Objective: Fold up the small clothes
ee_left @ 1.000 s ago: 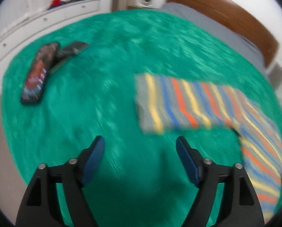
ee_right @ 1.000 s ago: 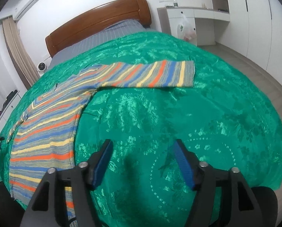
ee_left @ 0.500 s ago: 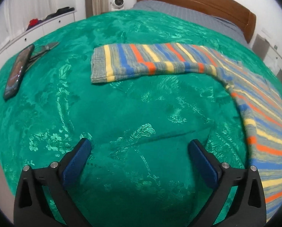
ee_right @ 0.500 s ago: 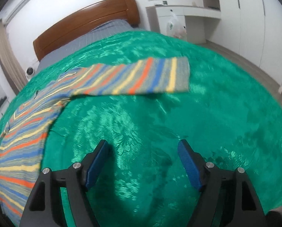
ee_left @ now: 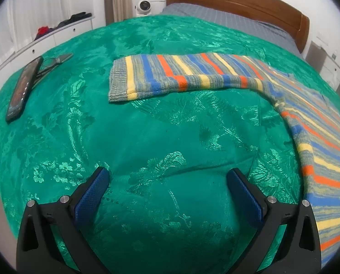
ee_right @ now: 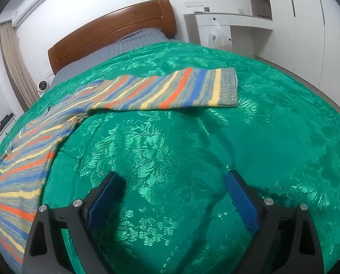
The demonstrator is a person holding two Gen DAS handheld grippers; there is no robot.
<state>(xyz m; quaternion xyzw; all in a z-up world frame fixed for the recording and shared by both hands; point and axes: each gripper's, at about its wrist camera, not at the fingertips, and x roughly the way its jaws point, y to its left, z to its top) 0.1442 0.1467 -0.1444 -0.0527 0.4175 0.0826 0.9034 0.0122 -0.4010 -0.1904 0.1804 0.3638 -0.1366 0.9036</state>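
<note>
A striped sweater (ee_left: 318,137) in blue, orange, yellow and grey lies flat on the green bedspread (ee_left: 147,137). One sleeve (ee_left: 181,77) stretches left in the left wrist view; the other sleeve (ee_right: 174,91) stretches right in the right wrist view, its grey cuff (ee_right: 229,86) outermost. My left gripper (ee_left: 167,178) stands wide open over bare bedspread, short of the sleeve, nothing between its blue pads. My right gripper (ee_right: 174,180) hovers over bare bedspread (ee_right: 192,148) nearer than the other sleeve; its jaws are opening and hold nothing.
A phone (ee_left: 23,89) and a dark flat object (ee_left: 55,61) lie at the bedspread's left edge. The wooden headboard (ee_left: 238,2) and grey mattress lie beyond. White drawers (ee_left: 44,38) stand left, a white desk and cupboards (ee_right: 238,27) right.
Both grippers have sunk closer to the bedspread and their jaws have spread wider. The left view swung so its sleeve now lies ahead, left of centre.
</note>
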